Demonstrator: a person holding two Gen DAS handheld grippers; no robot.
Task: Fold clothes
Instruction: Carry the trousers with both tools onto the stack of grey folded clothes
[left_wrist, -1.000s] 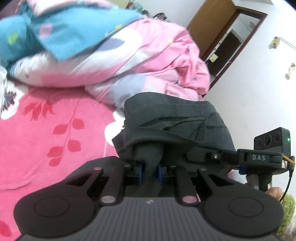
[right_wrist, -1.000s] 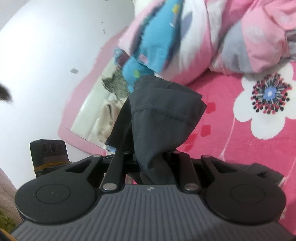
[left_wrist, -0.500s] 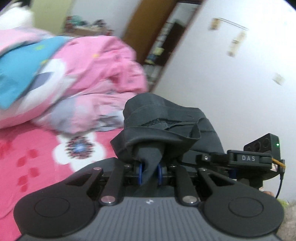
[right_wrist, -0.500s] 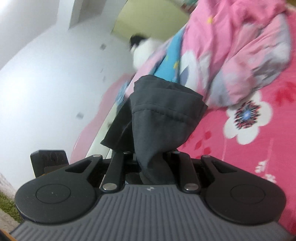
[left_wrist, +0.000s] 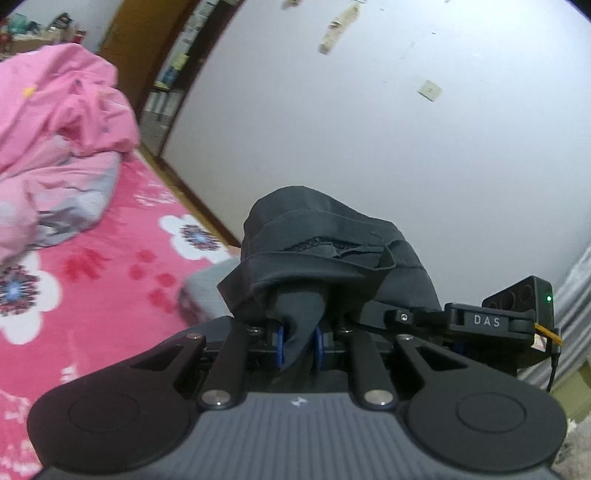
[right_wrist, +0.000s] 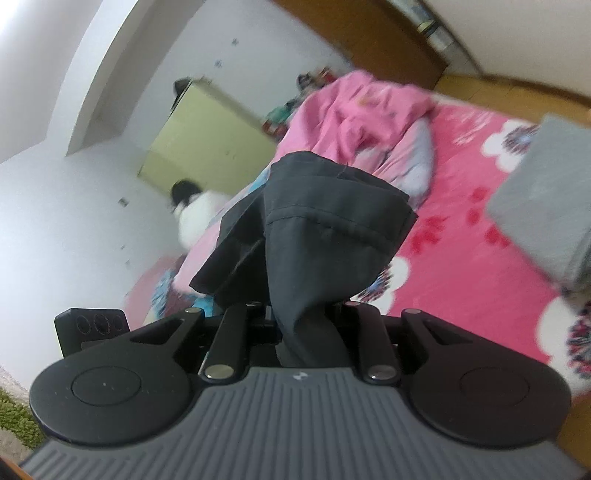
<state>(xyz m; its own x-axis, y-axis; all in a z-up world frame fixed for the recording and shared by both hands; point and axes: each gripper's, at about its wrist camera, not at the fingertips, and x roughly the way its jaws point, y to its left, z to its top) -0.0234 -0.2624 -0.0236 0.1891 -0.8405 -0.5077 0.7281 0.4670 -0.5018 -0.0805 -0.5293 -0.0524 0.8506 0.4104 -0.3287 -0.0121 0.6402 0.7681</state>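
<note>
A dark grey garment is bunched over my left gripper, which is shut on a fold of it; the blue finger pads pinch the cloth. In the right wrist view the same dark garment drapes over my right gripper, which is shut on it, its fingertips hidden by cloth. Both grippers hold the garment up above the pink flowered bed. The right gripper's body shows at the right of the left wrist view.
A crumpled pink quilt lies on the bed, also in the right wrist view. A folded grey item lies on the bed at right, also seen in the left wrist view. White wall, wooden door, green rug.
Both grippers have swung to the right with the garment still held; the quilt has slid left in the left view and the wall, door and folded grey item have come into sight.
</note>
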